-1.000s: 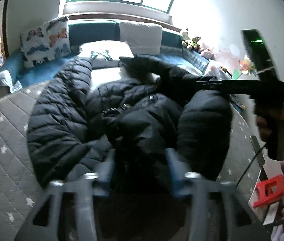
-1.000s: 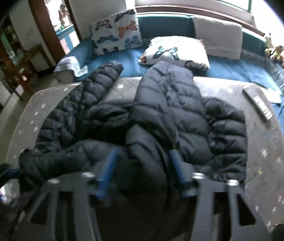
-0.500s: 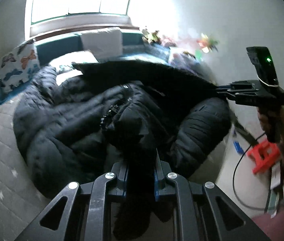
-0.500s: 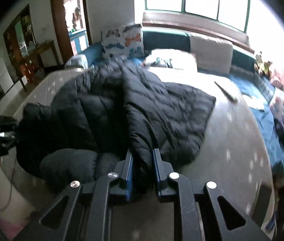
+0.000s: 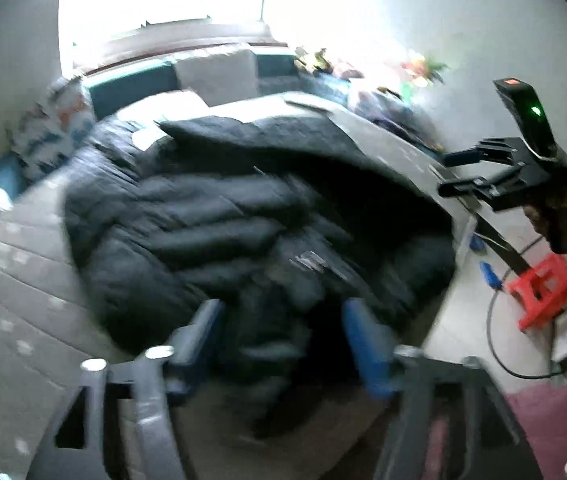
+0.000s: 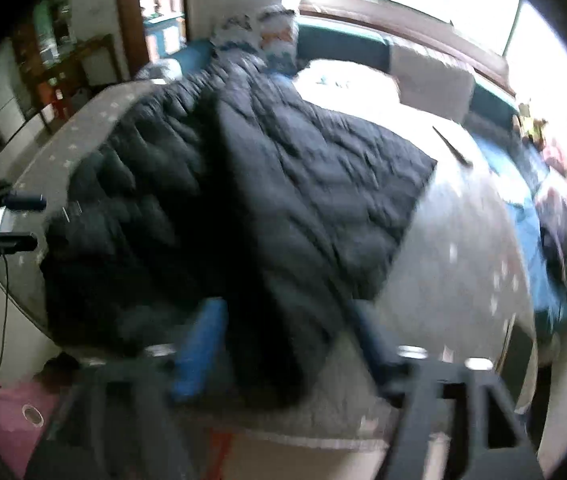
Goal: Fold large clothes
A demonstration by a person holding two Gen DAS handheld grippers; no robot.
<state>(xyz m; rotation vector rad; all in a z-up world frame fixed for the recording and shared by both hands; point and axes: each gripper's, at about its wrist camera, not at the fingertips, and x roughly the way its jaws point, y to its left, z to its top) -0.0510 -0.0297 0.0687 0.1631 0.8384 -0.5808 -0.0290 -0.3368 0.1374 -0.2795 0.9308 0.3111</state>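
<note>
Between the spread fingers of the left gripper (image 5: 279,344) and right gripper (image 6: 287,344), nothing is held; the puffy jacket (image 5: 243,216) is judged soft, bulky, best gripped at the hem.

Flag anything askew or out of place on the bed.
The jacket lies bunched and skewed rather than flat: its near end spills over the bed edge, and one panel is thrown across the rest in thick folds. Both grippers, left and right, are open and hold nothing.
</note>
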